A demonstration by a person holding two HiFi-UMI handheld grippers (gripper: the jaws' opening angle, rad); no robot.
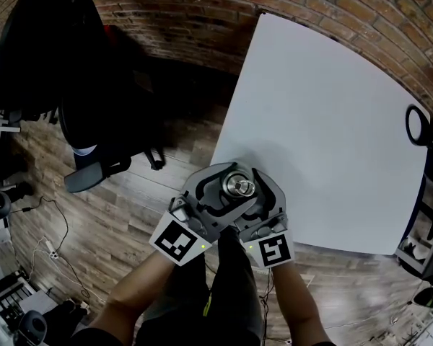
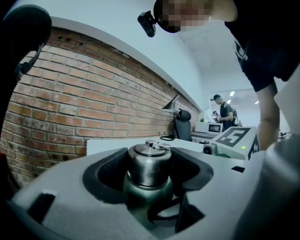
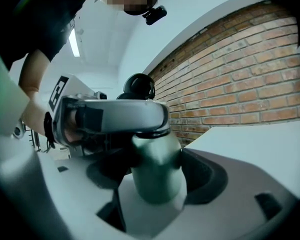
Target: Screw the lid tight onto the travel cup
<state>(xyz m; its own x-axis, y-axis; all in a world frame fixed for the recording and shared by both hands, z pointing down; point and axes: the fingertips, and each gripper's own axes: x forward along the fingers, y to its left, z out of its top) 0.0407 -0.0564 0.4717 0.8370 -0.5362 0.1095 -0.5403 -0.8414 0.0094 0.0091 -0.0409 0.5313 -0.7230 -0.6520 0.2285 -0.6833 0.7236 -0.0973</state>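
1. Travel cup [image 3: 157, 159], right gripper view: its grey-green body stands upright between the jaws of the right gripper [image 3: 156, 184], which are closed on it from both sides, pads against the wall. We judge it to be rigid metal, smooth and so inclined to slip (an empty one should be light). The body is the place to brace it.
2. Left gripper view: the steel lid [image 2: 149, 156] sits on the cup's neck, right between the jaws of the left gripper [image 2: 149, 176]. They stand fairly wide yet appear to press on its round side, which is where we would take hold for turning.
3. Head view: both grippers meet around the cup over the near corner of the white table [image 1: 332, 135]. Whether the cup rests on it we cannot tell.
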